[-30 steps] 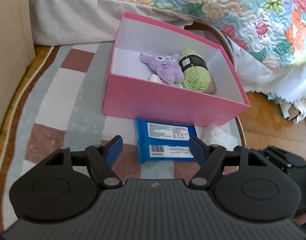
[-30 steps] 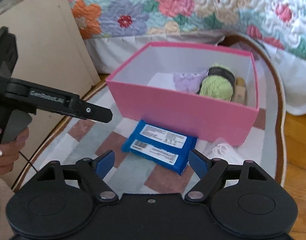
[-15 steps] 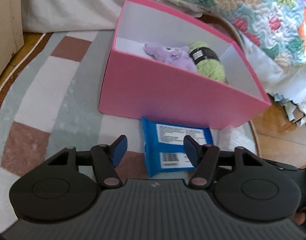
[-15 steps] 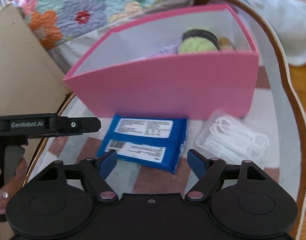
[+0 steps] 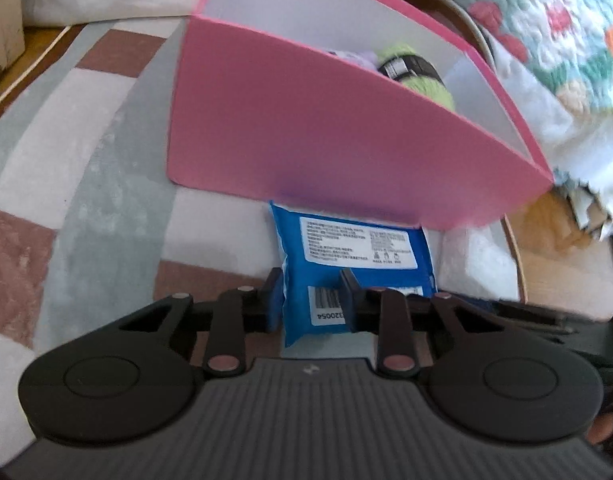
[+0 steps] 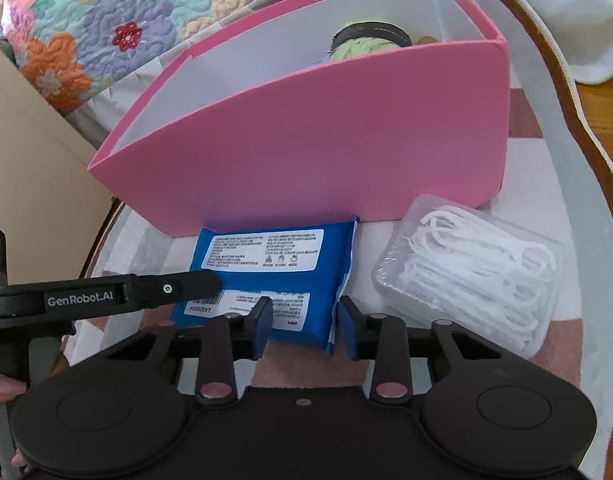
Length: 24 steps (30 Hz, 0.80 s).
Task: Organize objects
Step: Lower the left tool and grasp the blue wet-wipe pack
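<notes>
1. Left tongs [image 5: 312, 300] are angled down toward the floor, jaws closing, with the near corner of the blue packet [image 5: 348, 268] between the blue pads.
2. Right tongs [image 6: 304, 326] are tilted down the same way, jaws closing too, and the packet's other near corner sits between their pads.
3. From the right wrist view, the left tongs come in from the left as a black bar lying over the packet's left edge.
4. Fingertips [image 6: 4, 386] of the left hand show at the lower left, wrapped around the handle.
</notes>
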Tool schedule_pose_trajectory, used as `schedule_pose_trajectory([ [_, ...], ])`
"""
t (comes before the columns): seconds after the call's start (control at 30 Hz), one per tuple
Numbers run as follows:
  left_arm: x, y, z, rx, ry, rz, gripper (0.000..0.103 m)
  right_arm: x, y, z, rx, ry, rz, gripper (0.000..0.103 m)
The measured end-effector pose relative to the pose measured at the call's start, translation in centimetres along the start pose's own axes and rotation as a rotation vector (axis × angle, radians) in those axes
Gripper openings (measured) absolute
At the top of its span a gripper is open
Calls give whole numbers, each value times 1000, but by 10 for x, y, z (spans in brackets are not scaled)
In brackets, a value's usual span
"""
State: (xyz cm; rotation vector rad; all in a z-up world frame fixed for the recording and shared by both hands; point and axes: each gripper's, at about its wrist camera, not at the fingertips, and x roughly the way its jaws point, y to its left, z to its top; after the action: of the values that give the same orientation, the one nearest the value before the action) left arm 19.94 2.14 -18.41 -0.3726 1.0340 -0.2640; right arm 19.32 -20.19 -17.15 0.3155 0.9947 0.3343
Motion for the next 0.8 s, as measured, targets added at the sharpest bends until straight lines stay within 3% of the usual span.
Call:
schedule_pose_trajectory([
  [0.27,-12,-14,-24,-32,108,12,29,-15,17,-25,-116,50,-41,41],
  [0.37,-12,-16,-25,-29,100,52,35,-19,15,-32,-118,42,-45,44],
  [0.53,-11,-20,-24,8,57,85,36,-19,18,-37,-149,12,-84,53],
  [0.8,-19,-26,-27,10,72,38,33,-16,29,-39,-171,39,-49,56],
])
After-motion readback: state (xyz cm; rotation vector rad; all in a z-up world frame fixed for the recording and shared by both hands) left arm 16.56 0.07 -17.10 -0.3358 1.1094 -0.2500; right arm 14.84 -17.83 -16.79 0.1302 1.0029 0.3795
